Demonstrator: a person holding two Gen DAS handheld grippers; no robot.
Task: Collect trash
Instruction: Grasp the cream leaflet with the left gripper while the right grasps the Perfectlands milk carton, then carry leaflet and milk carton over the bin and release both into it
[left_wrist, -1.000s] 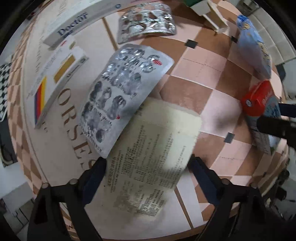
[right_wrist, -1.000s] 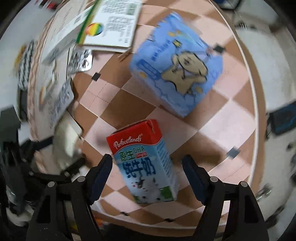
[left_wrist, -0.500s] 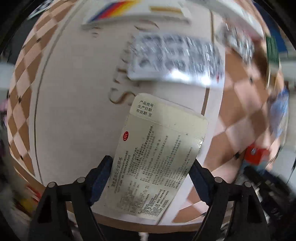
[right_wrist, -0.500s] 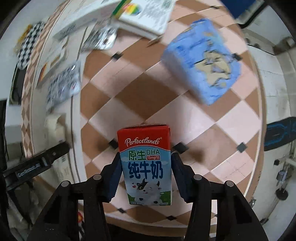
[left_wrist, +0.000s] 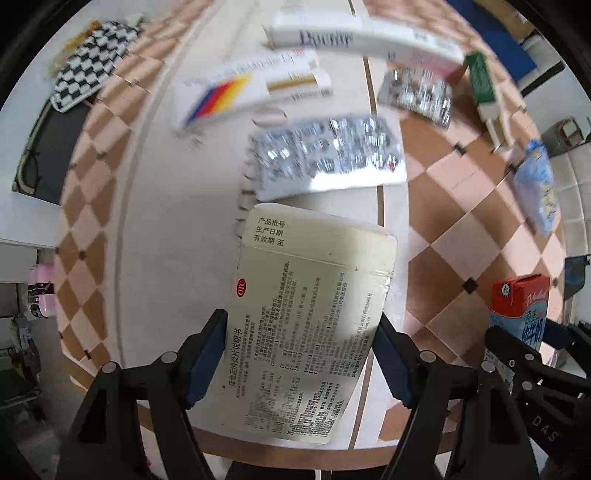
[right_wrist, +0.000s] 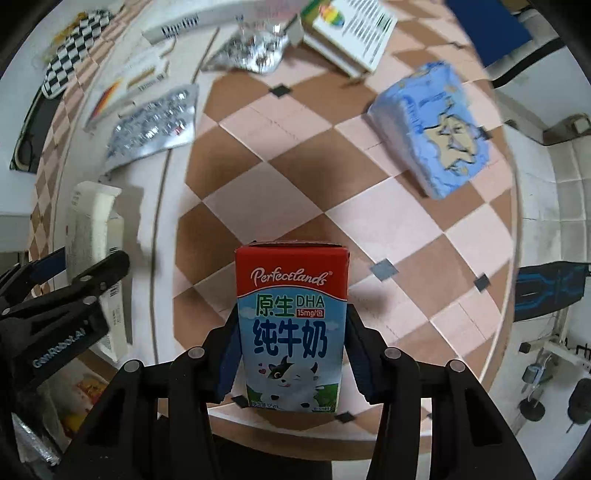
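Note:
My left gripper (left_wrist: 301, 354) is shut on a flattened white medicine box (left_wrist: 310, 317) printed with small text and holds it above the table. My right gripper (right_wrist: 291, 350) is shut on a red and blue milk carton (right_wrist: 291, 325), held upright above the table's near edge. The carton also shows at the right of the left wrist view (left_wrist: 519, 314). The medicine box (right_wrist: 92, 236) and the left gripper (right_wrist: 62, 302) show at the left of the right wrist view.
On the checkered round table (right_wrist: 258, 184) lie a silver blister sheet (left_wrist: 328, 157), a second crumpled blister sheet (left_wrist: 415, 94), a striped medicine box (left_wrist: 251, 90), a long white box (left_wrist: 354, 37), a green-edged box (left_wrist: 484, 83) and a blue tissue pack (right_wrist: 432, 125).
Both grippers have lifted and pulled back toward the table's near edge with their loads. The right gripper closed on the milk carton and raised it upright.

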